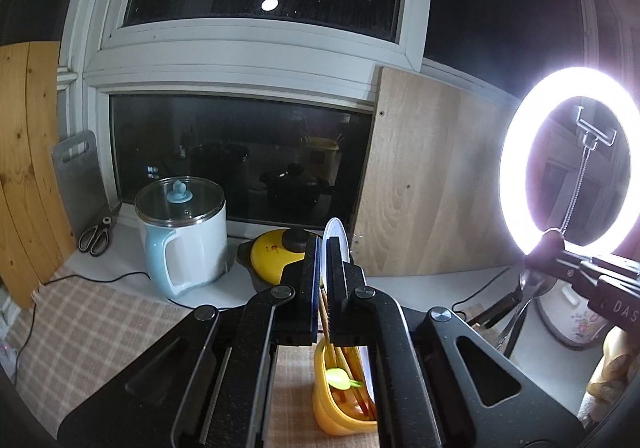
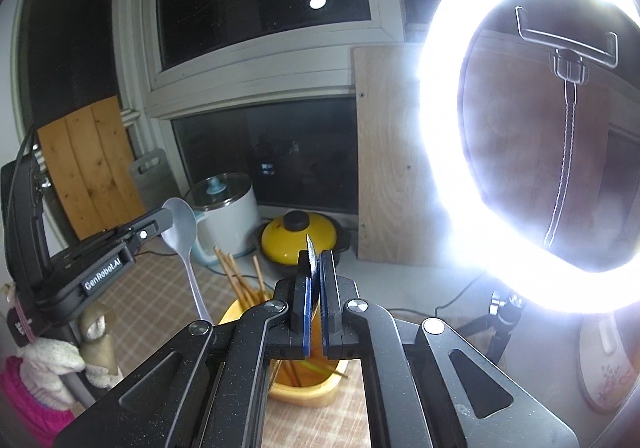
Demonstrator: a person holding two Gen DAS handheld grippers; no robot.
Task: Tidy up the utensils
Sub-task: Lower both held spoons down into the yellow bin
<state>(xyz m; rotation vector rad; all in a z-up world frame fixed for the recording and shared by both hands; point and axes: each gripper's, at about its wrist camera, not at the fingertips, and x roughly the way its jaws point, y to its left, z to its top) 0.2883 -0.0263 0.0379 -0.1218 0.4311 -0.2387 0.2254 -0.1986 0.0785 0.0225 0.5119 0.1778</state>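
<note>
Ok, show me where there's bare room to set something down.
Free: the checked cloth left of the yellow holder, before the kettle; the white counter between the yellow pot and the ring-light stand. Crowded: right around the holder.

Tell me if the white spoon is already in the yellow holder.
Not yet. The left claw holds the white spoon by its bowl, its handle tip just at the yellow holder rim.

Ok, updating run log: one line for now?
left hand-held gripper: shut on white spoon | right hand-held gripper: shut on metal spoon | yellow holder: chopsticks inside
</note>
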